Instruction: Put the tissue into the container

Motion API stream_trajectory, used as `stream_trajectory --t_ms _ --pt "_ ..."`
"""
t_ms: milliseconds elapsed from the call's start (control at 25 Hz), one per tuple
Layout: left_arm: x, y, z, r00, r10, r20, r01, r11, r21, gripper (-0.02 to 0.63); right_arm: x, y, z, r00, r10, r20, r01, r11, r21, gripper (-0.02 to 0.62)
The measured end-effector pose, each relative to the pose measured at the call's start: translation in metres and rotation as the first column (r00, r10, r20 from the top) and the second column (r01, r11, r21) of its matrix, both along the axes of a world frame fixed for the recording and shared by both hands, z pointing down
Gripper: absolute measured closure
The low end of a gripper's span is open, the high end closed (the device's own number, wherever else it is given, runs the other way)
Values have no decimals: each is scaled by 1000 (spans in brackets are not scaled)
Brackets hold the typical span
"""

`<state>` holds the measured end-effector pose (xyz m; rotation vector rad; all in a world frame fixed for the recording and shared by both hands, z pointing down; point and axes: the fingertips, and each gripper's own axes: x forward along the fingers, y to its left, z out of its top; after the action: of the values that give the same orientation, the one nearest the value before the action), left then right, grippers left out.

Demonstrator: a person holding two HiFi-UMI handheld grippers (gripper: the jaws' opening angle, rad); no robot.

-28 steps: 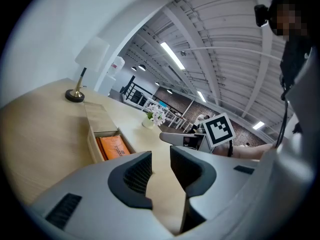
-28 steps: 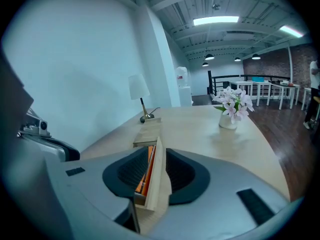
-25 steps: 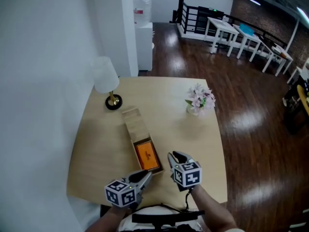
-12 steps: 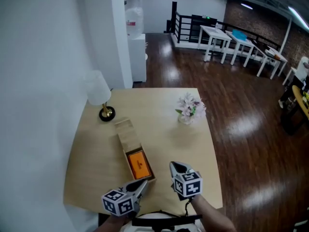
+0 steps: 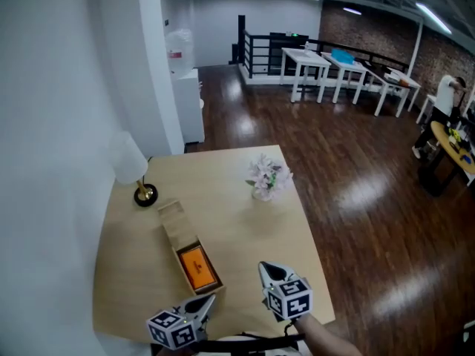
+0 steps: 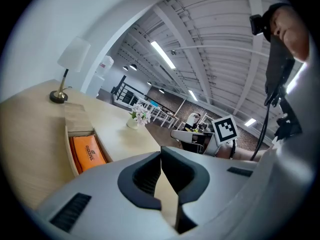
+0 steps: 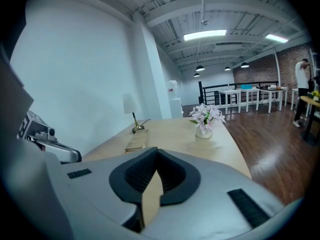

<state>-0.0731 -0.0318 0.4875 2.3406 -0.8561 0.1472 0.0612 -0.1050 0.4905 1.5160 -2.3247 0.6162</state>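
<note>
A long wooden container [image 5: 172, 219] lies on the table with its near end open. An orange tissue pack [image 5: 197, 267] sits inside that open end. The left gripper view shows the same pack [image 6: 88, 152] lying flat in the container [image 6: 75, 118]. My left gripper [image 5: 205, 300] hovers just short of the box's near end, shut and empty. My right gripper [image 5: 266, 270] hangs to the right of the box, also shut with nothing in it. In both gripper views the jaws meet with no gap, on the left gripper [image 6: 161, 152] and on the right gripper [image 7: 156, 151].
A white-shaded lamp [image 5: 131, 167] on a brass foot stands at the table's far left. A small vase of pale flowers [image 5: 266, 177] stands at the far right. The table [image 5: 245, 236] ends close by my grippers. Dark wood floor, white tables and a person lie beyond.
Both grippers have drawn back toward the table's near edge, away from the box. The head view has lifted and shows more of the room. The tissue pack has not moved.
</note>
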Motion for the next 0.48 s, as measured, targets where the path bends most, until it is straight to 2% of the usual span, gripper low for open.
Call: stream_trajectory --t_ms 240,480 --pt "11 12 -7 996 85 19 -85 996 40 606 17 28 -16 997 56 50 -57 998 15 595" --pt "25 26 -8 985 158 63 -162 985 65 606 19 57 -14 994 65 86 -65 998 2 595"
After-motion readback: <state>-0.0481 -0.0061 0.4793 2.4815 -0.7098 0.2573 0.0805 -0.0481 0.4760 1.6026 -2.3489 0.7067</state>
